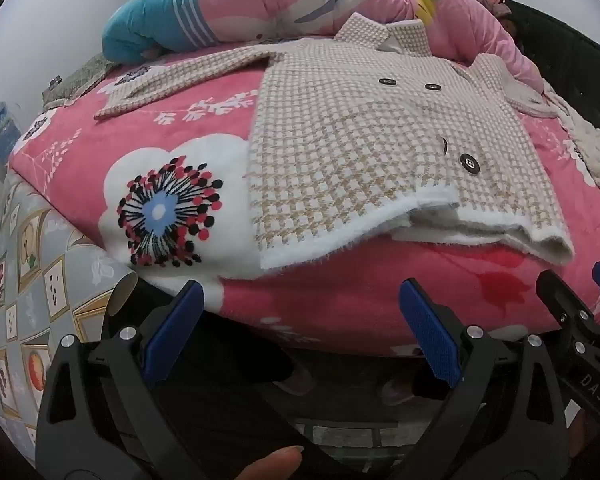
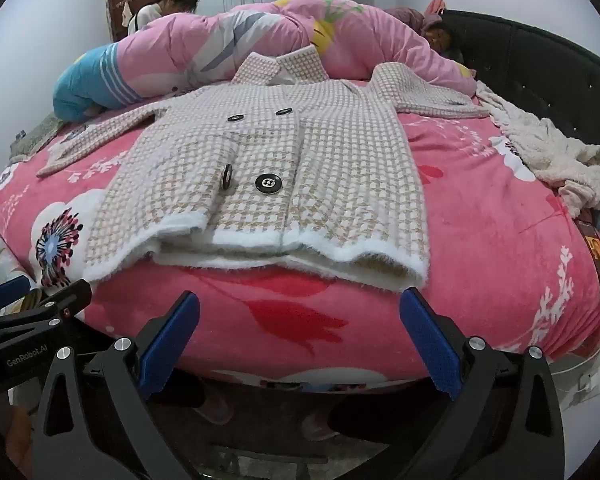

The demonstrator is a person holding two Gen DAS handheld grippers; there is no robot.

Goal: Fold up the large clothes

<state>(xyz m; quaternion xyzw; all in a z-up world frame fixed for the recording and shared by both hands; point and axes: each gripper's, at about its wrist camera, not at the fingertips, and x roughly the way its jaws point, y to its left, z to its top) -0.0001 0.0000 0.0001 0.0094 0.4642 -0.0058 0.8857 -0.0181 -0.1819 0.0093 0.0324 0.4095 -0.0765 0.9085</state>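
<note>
A beige-and-white houndstooth coat [image 1: 372, 132] [image 2: 300, 168] with black buttons lies flat and face up on a pink floral bed cover [image 1: 180, 120] [image 2: 480, 220], both sleeves spread sideways, its white fuzzy hem toward me. My left gripper [image 1: 300, 300] hovers open over the bed's near edge, just below the hem's left part, with nothing between its blue pads. My right gripper [image 2: 300, 312] is open too, just short of the hem's middle and right corner, and empty. Each gripper shows at the edge of the other's view.
A rolled pink and blue quilt [image 2: 220, 44] lies along the far side of the bed. A cream fleece garment [image 2: 548, 156] is bunched at the right by the black headboard [image 2: 540, 64]. A person [image 2: 168, 4] sits behind the quilt. Patterned floor [image 1: 28, 280] lies at left.
</note>
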